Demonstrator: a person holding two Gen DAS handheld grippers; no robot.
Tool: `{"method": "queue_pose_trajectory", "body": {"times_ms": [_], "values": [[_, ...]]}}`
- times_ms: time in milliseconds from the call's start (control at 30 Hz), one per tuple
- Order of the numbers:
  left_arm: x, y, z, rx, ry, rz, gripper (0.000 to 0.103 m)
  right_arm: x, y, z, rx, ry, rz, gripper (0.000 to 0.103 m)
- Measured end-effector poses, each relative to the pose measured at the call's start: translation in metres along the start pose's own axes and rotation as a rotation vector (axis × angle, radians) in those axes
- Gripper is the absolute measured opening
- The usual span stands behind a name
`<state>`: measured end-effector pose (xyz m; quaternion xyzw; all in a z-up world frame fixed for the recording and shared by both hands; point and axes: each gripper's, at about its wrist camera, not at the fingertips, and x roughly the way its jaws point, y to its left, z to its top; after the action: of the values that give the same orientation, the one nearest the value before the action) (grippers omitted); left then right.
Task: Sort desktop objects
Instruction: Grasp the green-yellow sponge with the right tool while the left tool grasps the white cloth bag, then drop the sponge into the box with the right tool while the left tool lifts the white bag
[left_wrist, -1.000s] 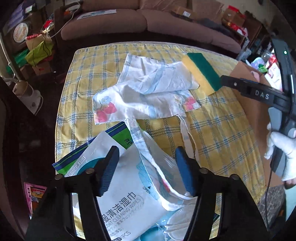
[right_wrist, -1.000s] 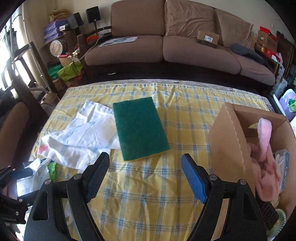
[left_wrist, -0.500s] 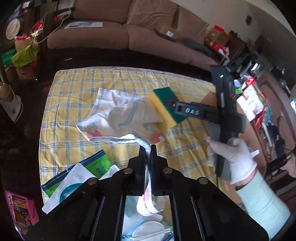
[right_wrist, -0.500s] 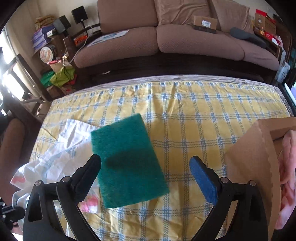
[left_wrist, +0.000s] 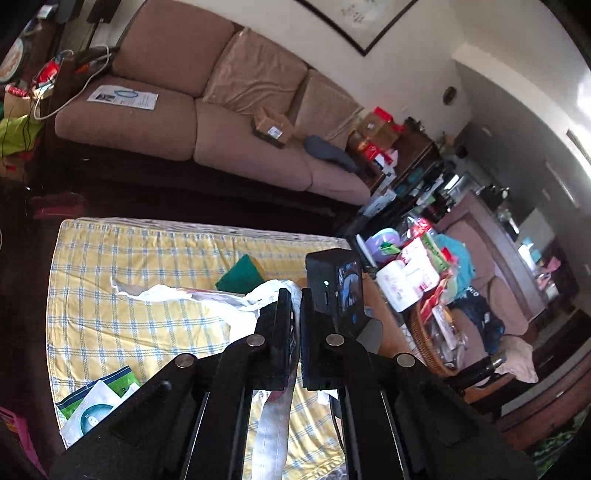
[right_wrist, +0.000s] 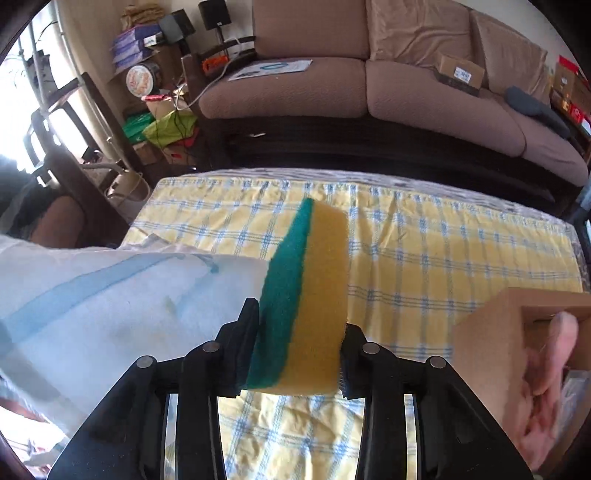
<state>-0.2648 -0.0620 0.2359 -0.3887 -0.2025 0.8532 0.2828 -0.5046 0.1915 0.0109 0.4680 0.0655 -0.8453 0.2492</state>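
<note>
- The right gripper (right_wrist: 299, 354) has just been closing its jaws and now clamps the sponge (right_wrist: 308, 295) between them, green scouring face to the left pad, yellow foam to the right; the sponge stands on edge, lifted off the checked tablecloth (right_wrist: 424, 258).
- The left gripper (left_wrist: 295, 314) is pinched tight on a strip of the white cloth (left_wrist: 207, 299); the strip hangs down below the jaws, and the rest of the cloth trails across the middle of the desk.
- In the right wrist view that cloth rises as a broad sheet directly left of the sponge, touching or almost touching its green face and hiding the left part of the desk.
- From the left wrist view the right gripper's camera block sits just beyond the left fingertips, covering most of the sponge.
- A cardboard box (right_wrist: 517, 332) stands at the desk's right edge, with a pink cloth (right_wrist: 546, 369) inside.
- A wet-wipes pack (left_wrist: 96, 406) lies at the near left corner.
- A brown sofa (right_wrist: 369, 92) runs along beyond the far edge.
</note>
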Motion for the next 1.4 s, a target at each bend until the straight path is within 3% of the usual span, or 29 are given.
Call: {"method": "queue_pose_trajectory", "body": {"times_ms": [433,600,833,900,933,967,1167,1400], "values": [[-0.053,-0.139,0.042,0.149,-0.086,-0.025,0.004,-0.162,-0.115,-0.048,0.183,-0.127,0.035,0.036],[-0.074,-0.193,0.061,0.215,-0.132,-0.006,0.004,-0.146,-0.158,-0.074,0.272,-0.07,0.082,0.036],[-0.072,-0.211,0.061,0.229,-0.135,-0.001,0.004,-0.067,-0.188,-0.089,0.454,0.054,0.205,0.036],[-0.065,-0.212,0.058,0.23,-0.114,-0.012,0.004,-0.057,-0.192,-0.091,0.485,0.084,0.173,0.045],[-0.061,-0.213,0.057,0.233,-0.106,-0.013,0.004,-0.057,-0.193,-0.091,0.488,0.098,0.148,0.061],[-0.057,-0.215,0.055,0.238,-0.1,-0.015,0.004,-0.063,-0.194,-0.092,0.483,0.089,0.131,0.066],[-0.034,-0.233,0.041,0.227,-0.062,-0.07,0.004,-0.141,-0.198,-0.095,0.372,-0.081,0.102,0.067],[0.023,-0.28,0.025,0.239,-0.005,-0.072,0.004,-0.216,-0.197,-0.119,0.313,-0.093,0.076,0.067]]}}
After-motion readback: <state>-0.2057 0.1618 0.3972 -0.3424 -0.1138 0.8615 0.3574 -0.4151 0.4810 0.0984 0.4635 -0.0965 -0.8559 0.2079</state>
